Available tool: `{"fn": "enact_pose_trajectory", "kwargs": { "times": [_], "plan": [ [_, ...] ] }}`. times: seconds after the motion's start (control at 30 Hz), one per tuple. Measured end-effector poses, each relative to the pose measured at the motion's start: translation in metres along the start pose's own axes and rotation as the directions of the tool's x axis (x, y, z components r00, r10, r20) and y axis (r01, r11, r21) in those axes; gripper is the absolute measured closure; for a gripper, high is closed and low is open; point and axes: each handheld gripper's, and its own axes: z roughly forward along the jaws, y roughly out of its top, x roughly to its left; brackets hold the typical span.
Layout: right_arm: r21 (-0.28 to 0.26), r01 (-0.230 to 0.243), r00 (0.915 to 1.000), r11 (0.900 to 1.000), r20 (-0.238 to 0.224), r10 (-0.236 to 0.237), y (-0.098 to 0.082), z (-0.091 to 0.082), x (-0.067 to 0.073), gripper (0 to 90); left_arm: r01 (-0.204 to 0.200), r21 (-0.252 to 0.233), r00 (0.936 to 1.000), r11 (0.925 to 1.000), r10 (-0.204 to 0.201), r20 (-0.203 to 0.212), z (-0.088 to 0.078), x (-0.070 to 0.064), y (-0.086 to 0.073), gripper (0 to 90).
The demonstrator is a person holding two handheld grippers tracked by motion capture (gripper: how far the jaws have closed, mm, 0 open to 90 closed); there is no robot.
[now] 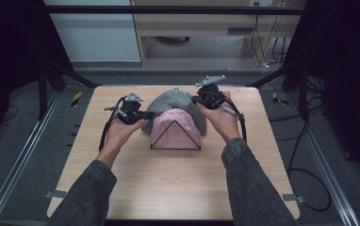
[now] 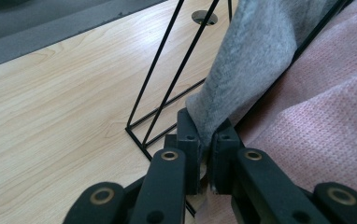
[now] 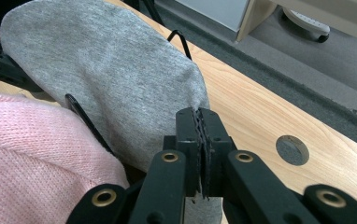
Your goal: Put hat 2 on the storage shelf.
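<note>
One wooden table (image 1: 168, 188) carries a black wire rack (image 1: 175, 136) at its middle, with a pink cloth (image 1: 175, 132) draped on the front. Behind it hangs a grey cloth (image 1: 171, 101), pinched at opposite edges by the left gripper (image 2: 205, 140) and right gripper (image 3: 203, 122).

The grey hat (image 1: 175, 104) covers the rear part of the black wire stand (image 1: 175, 135), and the pink knitted hat (image 1: 175, 128) hides its middle. In the left gripper view, the pink knitted hat is cut off by the right edge.
</note>
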Motion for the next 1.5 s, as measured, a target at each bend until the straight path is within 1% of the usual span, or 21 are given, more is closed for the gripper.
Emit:
{"fn": "enact_pose_trajectory", "kwargs": {
  "times": [0.1,0.23,0.37,0.53,0.6,0.63,0.67,0.73,0.87,0.97,1.07,1.13,1.23,1.33,1.5],
  "plan": [
    [-0.002,0.004,1.0,1.0,0.001,-0.004,0.0,0.0,0.0,88.1,0.0,-0.005,1.0,1.0,0.0,0.001,0.0,-0.001,0.0,84.8],
    [0.002,0.002,1.0,1.0,0.002,-0.002,0.0,-0.001,0.0,87.8,0.004,0.001,1.0,1.0,-0.004,0.007,0.0,0.0,0.0,84.3],
    [0.003,0.005,1.0,1.0,-0.003,-0.005,-0.001,0.0,0.0,87.2,0.003,-0.001,1.0,1.0,-0.003,0.006,0.002,0.0,-0.002,81.3],
    [0.008,0.005,1.0,1.0,-0.004,-0.005,-0.001,0.0,0.001,86.2,0.013,-0.004,0.9999,0.9999,-0.013,0.001,0.004,0.0,-0.004,78.7],
    [0.006,0.004,1.0,1.0,-0.005,-0.004,-0.001,0.001,0.001,85.7,0.015,-0.007,0.9999,0.9999,-0.015,0.0,0.004,0.001,-0.005,76.3],
    [0.008,0.006,1.0,1.0,-0.006,-0.005,-0.001,0.001,0.001,85.0,0.013,-0.005,0.9999,0.9999,-0.013,-0.003,0.004,0.001,-0.006,76.3],
    [0.007,0.007,1.0,1.0,-0.005,-0.007,-0.001,0.0,0.001,83.7,0.013,-0.005,0.9999,0.9999,-0.013,-0.007,0.004,0.001,-0.006,74.5],
    [0.008,0.005,1.0,1.0,-0.002,-0.005,-0.002,0.0,0.001,81.7,0.018,-0.015,0.9997,0.9997,-0.018,-0.014,0.003,0.001,-0.007,71.9],
    [0.009,0.002,1.0,1.0,0.004,-0.002,-0.002,-0.003,0.001,75.3,0.025,-0.025,0.9996,0.9994,-0.026,-0.014,0.001,0.001,-0.009,67.4],
    [0.005,-0.004,1.0,1.0,0.007,0.004,-0.003,-0.005,0.001,71.3,0.025,-0.035,0.9997,0.9991,-0.025,-0.006,-0.001,0.001,-0.011,66.5],
    [0.01,0.0,1.0,1.0,0.008,0.0,-0.004,-0.005,0.0,70.7,0.025,-0.037,0.9997,0.999,-0.025,-0.003,-0.002,0.0,-0.011,66.3],
    [0.01,-0.009,0.9999,1.0,0.008,0.009,-0.006,-0.005,0.0,69.9,0.024,-0.04,0.9997,0.9989,-0.024,-0.001,-0.002,0.0,-0.011,65.7],
    [0.014,-0.007,0.9999,1.0,0.009,0.007,-0.007,-0.006,-0.001,69.9,0.021,-0.047,0.9998,0.9987,-0.021,-0.002,-0.003,-0.001,-0.01,64.8],
    [0.009,-0.015,0.9999,1.0,0.006,0.015,-0.008,-0.006,-0.002,69.4,0.016,-0.046,0.9999,0.9988,-0.016,0.005,-0.004,-0.001,-0.011,64.5],
    [0.011,-0.016,0.9999,1.0,0.002,0.016,-0.01,-0.011,-0.001,67.8,0.014,-0.05,0.9999,0.9987,-0.014,-0.002,-0.01,-0.003,-0.014,62.5]
  ]
}}
